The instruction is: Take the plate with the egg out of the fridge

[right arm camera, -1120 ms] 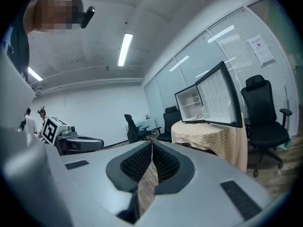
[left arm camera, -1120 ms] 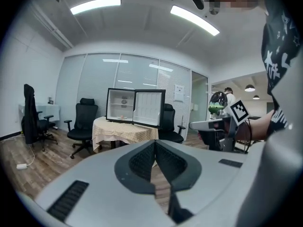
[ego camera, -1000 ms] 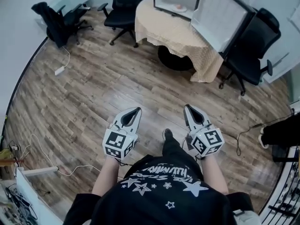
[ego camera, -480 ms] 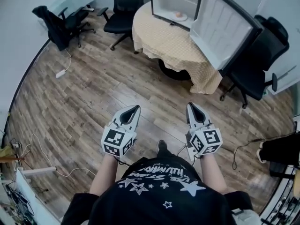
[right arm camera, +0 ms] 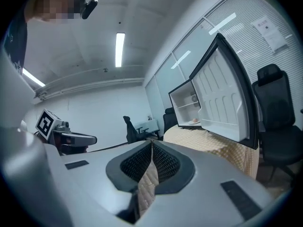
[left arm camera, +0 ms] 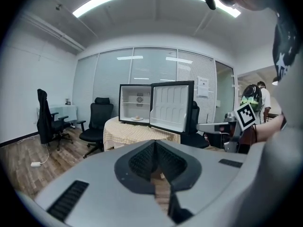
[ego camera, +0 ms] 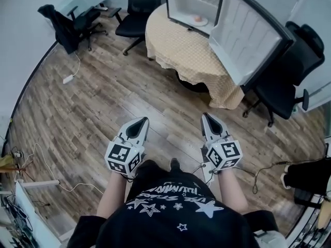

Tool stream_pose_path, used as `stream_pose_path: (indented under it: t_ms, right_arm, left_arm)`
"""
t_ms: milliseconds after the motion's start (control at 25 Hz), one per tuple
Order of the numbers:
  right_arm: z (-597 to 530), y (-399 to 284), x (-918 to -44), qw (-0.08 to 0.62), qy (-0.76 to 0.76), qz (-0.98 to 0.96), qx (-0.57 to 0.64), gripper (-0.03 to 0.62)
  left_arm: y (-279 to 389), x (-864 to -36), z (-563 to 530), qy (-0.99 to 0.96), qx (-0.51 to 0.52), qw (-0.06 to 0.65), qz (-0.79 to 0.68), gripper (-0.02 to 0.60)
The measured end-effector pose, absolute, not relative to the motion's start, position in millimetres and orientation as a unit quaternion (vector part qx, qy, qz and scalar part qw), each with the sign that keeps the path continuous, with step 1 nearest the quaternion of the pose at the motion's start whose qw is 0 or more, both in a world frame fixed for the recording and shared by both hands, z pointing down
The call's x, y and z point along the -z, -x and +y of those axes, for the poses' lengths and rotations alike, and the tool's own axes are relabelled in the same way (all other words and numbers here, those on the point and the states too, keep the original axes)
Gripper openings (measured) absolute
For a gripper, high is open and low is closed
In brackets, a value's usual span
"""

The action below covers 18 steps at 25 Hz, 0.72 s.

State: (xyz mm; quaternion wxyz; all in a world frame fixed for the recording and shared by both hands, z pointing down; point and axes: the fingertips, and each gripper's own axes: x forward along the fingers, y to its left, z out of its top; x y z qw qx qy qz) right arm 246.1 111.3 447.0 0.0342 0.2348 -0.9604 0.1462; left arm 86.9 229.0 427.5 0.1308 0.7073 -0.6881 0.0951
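A small fridge (ego camera: pixel 192 3) stands open on a round table (ego camera: pixel 189 48) covered with a beige cloth, its door (ego camera: pixel 247 35) swung out to the right. On the fridge floor lies a white plate with an egg (ego camera: pixel 197 20), also seen as the plate (left arm camera: pixel 138 118) in the left gripper view and the plate (right arm camera: pixel 193 122) in the right gripper view. My left gripper (ego camera: pixel 142 120) and right gripper (ego camera: pixel 206 115) are held side by side over the wooden floor, well short of the table. Both are shut and hold nothing.
Black office chairs stand left of the table (ego camera: pixel 135 9), at the far left (ego camera: pixel 70 25) and behind the fridge door (ego camera: pixel 282 89). Cables and a power strip (ego camera: pixel 68 78) lie on the floor at the left. A person's foot (ego camera: pixel 176 164) shows between the grippers.
The table and fridge have come nearer and lower in the head view. Both grippers stay shut and side by side, now slightly lower in the frame.
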Motion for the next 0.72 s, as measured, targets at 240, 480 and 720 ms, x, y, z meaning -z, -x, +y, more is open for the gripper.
stream_pose_path:
  t_ms: [240, 480, 720]
  right_arm:
    - [117, -233, -460, 0.051, -0.238, -0.957, -0.159, 0.026]
    - [95, -227, -462, 0.061, -0.286, -0.945, -0.150, 0.026]
    - [57, -184, -455, 0.058, -0.315, -0.932, -0.167, 0.026]
  left_arm:
    - [-72, -436, 220, -0.713, -0.083, 0.141, -0.681, 0.008]
    - [-52, -449, 180, -0.747, -0.078, 0.137, -0.646, 0.008]
    - [-14, -441, 133, -0.776, -0.078, 0.124, -0.613, 0.008]
